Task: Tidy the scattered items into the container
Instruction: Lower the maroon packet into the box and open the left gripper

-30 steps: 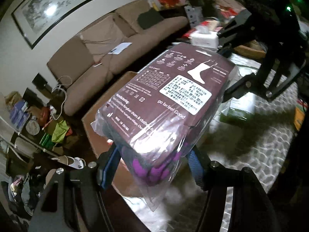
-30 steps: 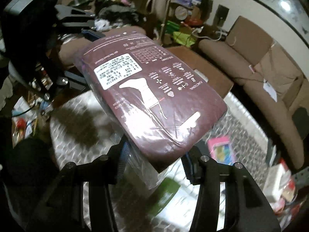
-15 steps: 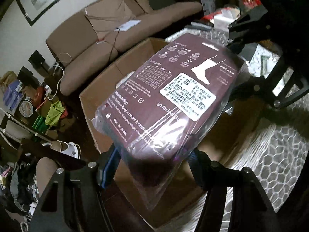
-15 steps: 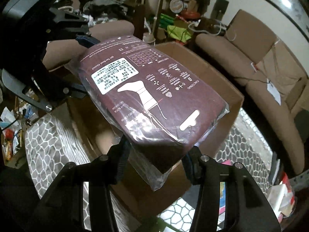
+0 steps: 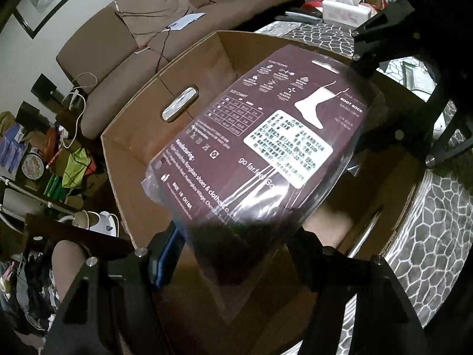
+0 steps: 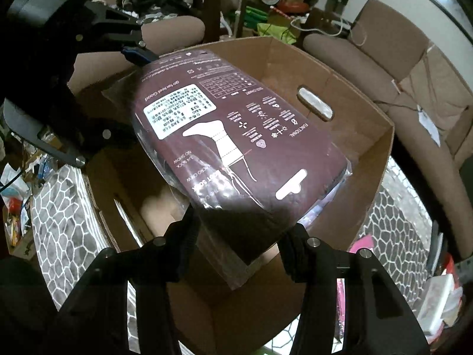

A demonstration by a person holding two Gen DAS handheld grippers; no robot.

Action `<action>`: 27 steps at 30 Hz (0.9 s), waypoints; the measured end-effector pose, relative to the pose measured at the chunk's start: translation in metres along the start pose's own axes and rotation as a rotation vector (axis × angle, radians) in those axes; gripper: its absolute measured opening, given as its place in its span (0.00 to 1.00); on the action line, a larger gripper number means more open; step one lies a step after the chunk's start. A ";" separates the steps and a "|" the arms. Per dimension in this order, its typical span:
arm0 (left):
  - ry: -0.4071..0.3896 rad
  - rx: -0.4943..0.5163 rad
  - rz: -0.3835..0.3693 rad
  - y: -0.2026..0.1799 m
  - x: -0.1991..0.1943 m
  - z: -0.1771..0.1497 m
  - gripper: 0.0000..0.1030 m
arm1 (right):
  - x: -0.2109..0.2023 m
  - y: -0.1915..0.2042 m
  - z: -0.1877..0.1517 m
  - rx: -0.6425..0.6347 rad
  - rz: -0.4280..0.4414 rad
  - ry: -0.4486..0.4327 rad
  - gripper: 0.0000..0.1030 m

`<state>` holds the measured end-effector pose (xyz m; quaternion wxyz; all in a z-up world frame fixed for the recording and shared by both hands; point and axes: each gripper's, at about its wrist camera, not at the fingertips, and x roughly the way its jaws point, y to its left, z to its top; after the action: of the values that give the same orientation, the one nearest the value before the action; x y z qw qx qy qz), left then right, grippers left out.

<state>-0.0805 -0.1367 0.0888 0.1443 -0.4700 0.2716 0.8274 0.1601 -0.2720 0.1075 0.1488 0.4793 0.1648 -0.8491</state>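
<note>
A maroon sock pack in clear plastic is held flat between both grippers, one at each end. My left gripper is shut on its near end in the left wrist view. My right gripper is shut on the opposite end of the sock pack. The pack hangs over the open cardboard box, above its inside. The box has a hand slot in its far wall. A pale object lies on the box floor.
The box stands on a table with a grey honeycomb-pattern cloth. A white tissue box stands at the far table edge. A brown sofa is behind the box. Clutter and a pink item lie around.
Both grippers carried the sock pack from above the table cloth to over the open box and lower toward it. Both stay shut on the pack.
</note>
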 end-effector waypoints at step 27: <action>0.212 0.153 -0.006 -0.024 0.006 0.016 0.66 | 0.004 -0.006 -0.017 0.032 0.060 0.052 0.45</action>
<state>-0.0829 -0.1086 0.0825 0.1529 -0.5433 0.3462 0.7494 0.1685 -0.2600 0.0972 0.1622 0.5082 0.1406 -0.8341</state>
